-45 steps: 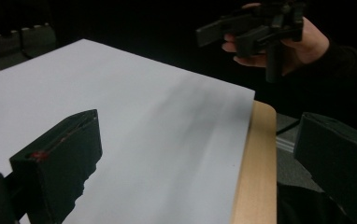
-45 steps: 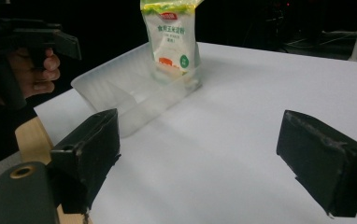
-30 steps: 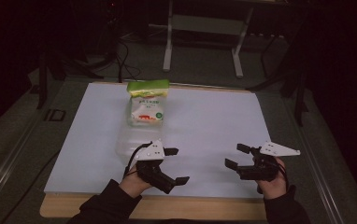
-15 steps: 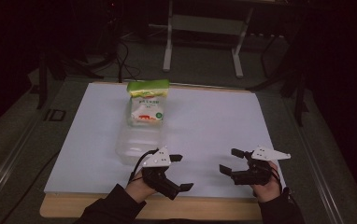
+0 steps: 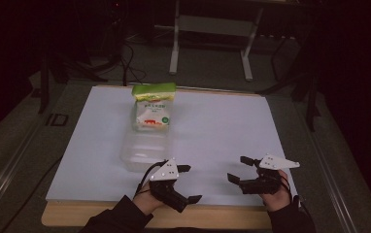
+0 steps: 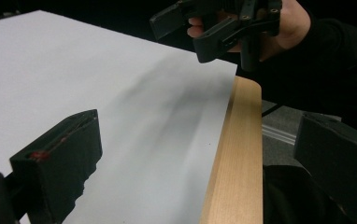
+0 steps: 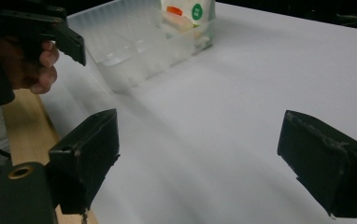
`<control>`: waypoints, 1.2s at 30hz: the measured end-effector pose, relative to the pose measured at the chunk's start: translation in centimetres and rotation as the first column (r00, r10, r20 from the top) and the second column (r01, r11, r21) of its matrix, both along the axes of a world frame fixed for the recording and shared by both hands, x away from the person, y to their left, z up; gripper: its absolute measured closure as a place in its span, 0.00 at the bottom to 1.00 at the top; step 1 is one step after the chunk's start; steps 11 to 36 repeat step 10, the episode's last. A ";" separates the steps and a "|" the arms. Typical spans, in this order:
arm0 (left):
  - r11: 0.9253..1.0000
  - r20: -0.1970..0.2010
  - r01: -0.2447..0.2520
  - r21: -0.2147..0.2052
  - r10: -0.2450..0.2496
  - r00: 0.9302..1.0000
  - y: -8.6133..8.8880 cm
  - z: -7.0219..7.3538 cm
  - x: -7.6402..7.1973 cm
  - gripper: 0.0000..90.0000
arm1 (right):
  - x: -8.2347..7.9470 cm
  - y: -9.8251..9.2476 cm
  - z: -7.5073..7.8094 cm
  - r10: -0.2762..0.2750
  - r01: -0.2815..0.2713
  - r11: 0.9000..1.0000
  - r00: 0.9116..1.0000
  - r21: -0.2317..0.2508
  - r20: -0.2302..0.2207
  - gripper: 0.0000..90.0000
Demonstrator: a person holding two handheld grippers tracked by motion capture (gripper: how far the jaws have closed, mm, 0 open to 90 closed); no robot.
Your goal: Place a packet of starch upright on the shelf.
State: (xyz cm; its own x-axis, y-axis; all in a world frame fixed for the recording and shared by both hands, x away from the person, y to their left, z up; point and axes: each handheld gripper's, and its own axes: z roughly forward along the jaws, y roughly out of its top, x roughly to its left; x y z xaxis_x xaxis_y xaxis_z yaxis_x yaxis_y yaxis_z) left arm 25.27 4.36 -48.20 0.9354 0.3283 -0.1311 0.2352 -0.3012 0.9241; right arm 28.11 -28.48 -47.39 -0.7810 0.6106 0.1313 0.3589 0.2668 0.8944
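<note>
A clear plastic container [image 5: 143,148] lies on the white sheet [image 5: 212,121], left of the middle. A white bag with a green top [image 5: 153,104] stands at its far end, seemingly inside it. My left gripper [image 5: 191,183] hovers open just in front of the container, near the table's front edge, with its jaws pointing right. My right gripper [image 5: 237,168] is open at the front right and points left toward it. The left gripper view looks past its own wide-apart jaws [image 6: 200,158] to the right gripper [image 6: 204,23]. The right gripper view [image 7: 207,158] shows the container [image 7: 139,46] and the bag [image 7: 188,14]. Both hold nothing.
The wooden table edge [image 5: 208,216] runs along the front, just beyond the sheet. A metal stand [image 5: 210,29] and cables lie on the dark floor behind the table. The right half of the sheet is bare.
Both hands have drawn back toward the front edge. The left gripper has turned to the right, and the right gripper has shifted slightly left. Both stay open.
</note>
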 end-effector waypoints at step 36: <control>1.000 -0.007 0.017 0.003 -0.017 1.000 -0.3 -0.4 -0.2 0.02 | 0.0 -0.2 -0.2 -0.005 0.005 1.000 1.000 -0.011 -0.006 0.14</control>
